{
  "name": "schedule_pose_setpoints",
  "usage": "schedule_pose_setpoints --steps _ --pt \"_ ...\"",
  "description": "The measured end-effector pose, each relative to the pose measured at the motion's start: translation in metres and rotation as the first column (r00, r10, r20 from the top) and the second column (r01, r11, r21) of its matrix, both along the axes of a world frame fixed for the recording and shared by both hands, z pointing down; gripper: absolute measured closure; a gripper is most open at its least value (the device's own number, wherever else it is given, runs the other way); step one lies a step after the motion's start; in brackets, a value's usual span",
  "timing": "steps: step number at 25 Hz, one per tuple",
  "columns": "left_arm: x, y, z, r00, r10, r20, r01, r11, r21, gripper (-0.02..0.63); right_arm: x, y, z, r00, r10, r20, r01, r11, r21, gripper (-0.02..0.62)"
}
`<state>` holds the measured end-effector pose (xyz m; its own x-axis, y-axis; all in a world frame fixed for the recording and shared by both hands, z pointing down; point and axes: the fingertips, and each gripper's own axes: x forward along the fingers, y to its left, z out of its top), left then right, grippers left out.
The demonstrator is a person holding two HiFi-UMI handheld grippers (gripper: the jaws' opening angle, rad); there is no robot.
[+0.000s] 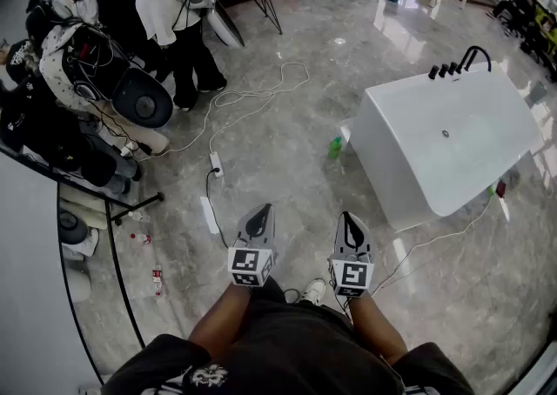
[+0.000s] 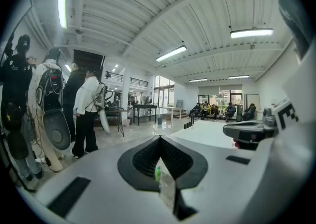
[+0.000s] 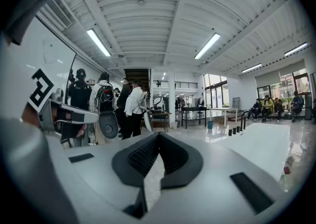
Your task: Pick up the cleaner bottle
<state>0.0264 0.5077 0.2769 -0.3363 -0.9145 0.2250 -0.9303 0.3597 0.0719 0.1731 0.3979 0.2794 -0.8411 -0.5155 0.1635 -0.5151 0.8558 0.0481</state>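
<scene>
From where I stand, the small green plastic cleaner bottle [image 1: 335, 148] is upright on the glossy grey marble-look floor [image 1: 287, 137]. It is just beside the wall of the smooth white freestanding bathtub [image 1: 392, 171] and well ahead of both grippers.

The left gripper [image 1: 264, 209] is pale grey plastic with ribbed black pads, and its fingers are pressed together at the tips around nothing. The right gripper [image 1: 349, 216] is the same, tips touching and bare. Each carries a cube printed with black-and-white square markers.

Black tap fittings [image 1: 457, 63] line the tub's far rim. A white cable [image 1: 246, 94] loops across the floor.
</scene>
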Motion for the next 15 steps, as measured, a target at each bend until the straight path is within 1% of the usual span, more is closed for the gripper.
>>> schedule_pose_setpoints --steps 4,6,12,15 --pt "-0.003 -0.021 0.005 0.999 0.027 0.035 -0.027 1.0 -0.005 0.6 -0.008 -0.017 0.01 1.0 0.012 0.016 -0.012 1.0 -0.009 0.58" --pt "-0.009 -0.032 0.011 0.998 0.046 0.039 -0.046 0.999 -0.014 0.6 -0.014 -0.028 0.018 1.0 0.025 0.017 -0.025 1.0 -0.015 0.58" --pt "-0.05 -0.078 0.029 0.996 0.093 0.002 -0.093 0.996 -0.011 0.6 -0.051 -0.072 0.029 0.998 0.066 0.002 -0.066 0.998 -0.007 0.58" --pt "-0.082 -0.109 0.031 0.993 0.118 -0.013 -0.118 0.993 -0.002 0.6 -0.087 -0.097 0.02 0.998 0.07 0.003 -0.07 0.997 0.024 0.58"
